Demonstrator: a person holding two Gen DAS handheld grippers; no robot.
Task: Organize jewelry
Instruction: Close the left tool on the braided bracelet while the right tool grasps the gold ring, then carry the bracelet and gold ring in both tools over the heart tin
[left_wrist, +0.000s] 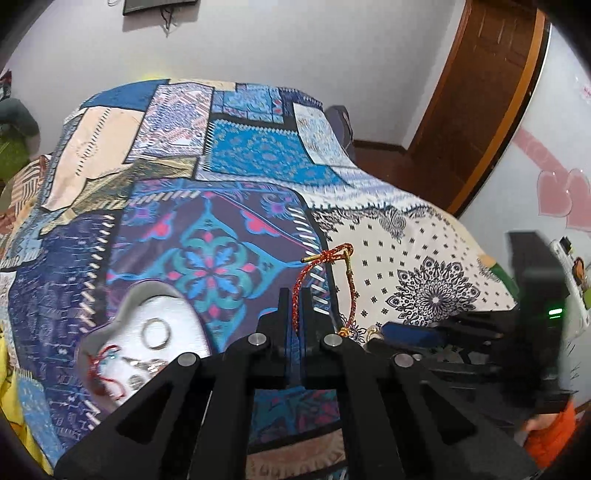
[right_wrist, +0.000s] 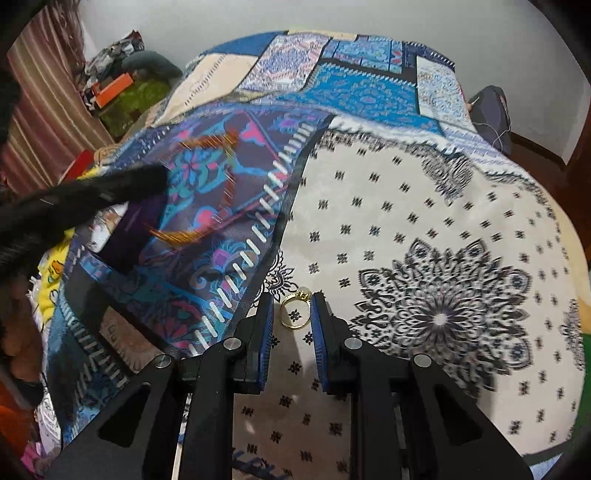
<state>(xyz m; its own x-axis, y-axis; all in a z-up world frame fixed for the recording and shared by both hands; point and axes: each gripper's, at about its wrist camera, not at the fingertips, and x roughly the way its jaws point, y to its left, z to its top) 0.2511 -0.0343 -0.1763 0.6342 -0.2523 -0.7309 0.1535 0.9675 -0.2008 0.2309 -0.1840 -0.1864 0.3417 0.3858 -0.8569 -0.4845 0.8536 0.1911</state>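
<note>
**A:** A red-and-gold braided cord bracelet (left_wrist: 325, 273) is seen pinched between the closed fingers of the left gripper (left_wrist: 295, 295), its free end trailing over the blue patchwork bedspread (left_wrist: 258, 155). A heart-shaped silver metal tray (left_wrist: 125, 314), already holding a plain ring and a red cord, lies just to the left.

**B:** And the right gripper (right_wrist: 293, 314)?

**A:** A gold ring with a pale stone (right_wrist: 294, 312) is bracketed by the blue pads (right_wrist: 317, 332); contact cannot be made out, though the gap looks nearly ring-wide.

**B:** What could be lost?

**A:** The ring may be flicked away if only its rim is caught; the dangling bracelet could be snagged on the tray's edge. No brand or readable writing is shown.
</note>
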